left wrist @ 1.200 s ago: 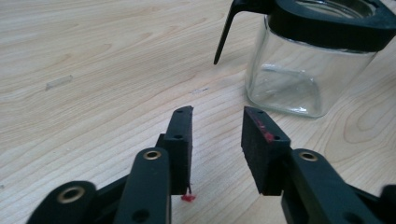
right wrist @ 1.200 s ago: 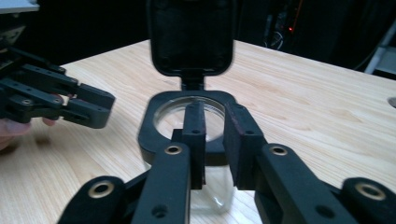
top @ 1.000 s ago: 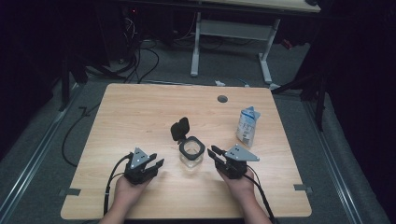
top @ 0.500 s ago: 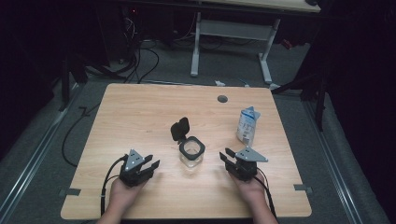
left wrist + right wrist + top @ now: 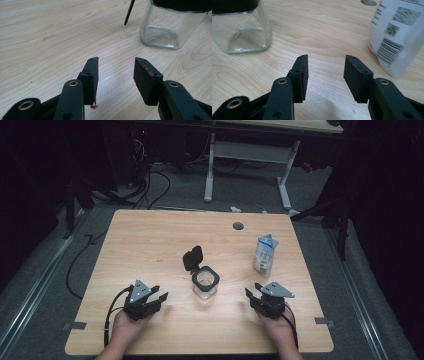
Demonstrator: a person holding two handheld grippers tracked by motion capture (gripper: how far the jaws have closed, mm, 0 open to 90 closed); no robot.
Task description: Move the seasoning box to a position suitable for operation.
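A clear square glass jar (image 5: 205,285) with a black rim stands mid-table, its black hinged lid (image 5: 193,258) flipped up behind it. The jar (image 5: 172,25) looks empty in the left gripper view and sits up and to the right of my jaws. My left gripper (image 5: 159,298) rests open near the front left, nothing between its jaws (image 5: 116,75). My right gripper (image 5: 251,296) is open at the front right, also holding nothing (image 5: 325,75). A white pouch (image 5: 264,254) stands at the right; the pouch (image 5: 399,35) is close in the right gripper view, with the jar (image 5: 242,27) at upper left.
The wooden table (image 5: 150,245) has a round cable hole (image 5: 238,226) near its far edge. Cables trail from both grippers off the front edge. Beyond the table stand a desk frame (image 5: 245,165) and floor cables (image 5: 145,185).
Both grippers have drawn back toward the front edge and outward, away from the jar. Jar and pouch have not moved.
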